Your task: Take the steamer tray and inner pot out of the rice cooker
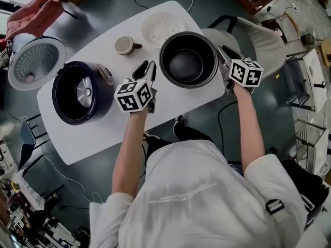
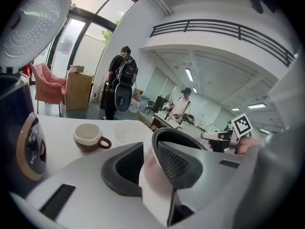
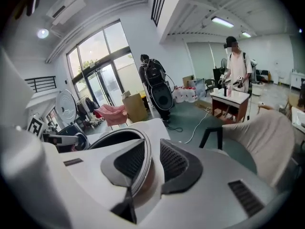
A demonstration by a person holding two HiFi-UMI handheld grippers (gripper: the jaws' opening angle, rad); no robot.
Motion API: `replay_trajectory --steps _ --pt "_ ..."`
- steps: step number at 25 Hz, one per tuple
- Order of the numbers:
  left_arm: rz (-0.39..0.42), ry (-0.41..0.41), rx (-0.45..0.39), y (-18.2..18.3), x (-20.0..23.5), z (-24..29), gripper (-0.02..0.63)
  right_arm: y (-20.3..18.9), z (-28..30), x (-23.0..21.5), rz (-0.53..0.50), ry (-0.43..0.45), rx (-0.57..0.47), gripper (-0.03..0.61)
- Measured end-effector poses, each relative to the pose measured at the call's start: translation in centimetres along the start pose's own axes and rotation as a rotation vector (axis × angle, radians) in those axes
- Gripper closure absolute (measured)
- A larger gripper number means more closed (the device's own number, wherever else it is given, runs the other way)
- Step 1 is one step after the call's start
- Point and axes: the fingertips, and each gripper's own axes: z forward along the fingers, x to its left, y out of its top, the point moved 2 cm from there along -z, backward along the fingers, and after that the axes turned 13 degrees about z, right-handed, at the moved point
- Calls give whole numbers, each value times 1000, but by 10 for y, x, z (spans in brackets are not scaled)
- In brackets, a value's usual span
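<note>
Left gripper view shows the left gripper (image 2: 149,151) with jaws parted, loose around the rim of the round black metal inner pot (image 2: 181,132). The right gripper (image 3: 152,149) straddles the opposite rim, likewise released. That pot stands on the white oval desk (image 1: 103,136) beside the open dark-blue rice cooker (image 1: 77,92) — the round white steamer tray (image 1: 163,27) lies just behind it.

Classify as a large open-plan lab or workshop hall, not a home kitchen. Identify by the mezzanine railing (image 2: 224,30) over a high white interior, tall glazed doors (image 3: 97,87), ceiling strip lights (image 3: 226,21) and a wall air-conditioning unit (image 3: 64,4). Note the grey floor (image 1: 103,4) crossed by a loose cable (image 3: 195,128), a cardboard box (image 2: 78,87), a covered chair (image 1: 258,40) and a work table (image 3: 229,97). Note also a standing person wearing a backpack (image 2: 121,80) and a plain white counter (image 1: 98,133).
</note>
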Motion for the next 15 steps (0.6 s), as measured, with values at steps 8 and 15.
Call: replay_trajectory --steps 8,15 --pt "276 28 -125 35 17 -74 518 7 -60 60 -110 -27 -135 478" --pt "445 90 -226 75 44 -153 535 20 -89 151 -246 47 -250 514"
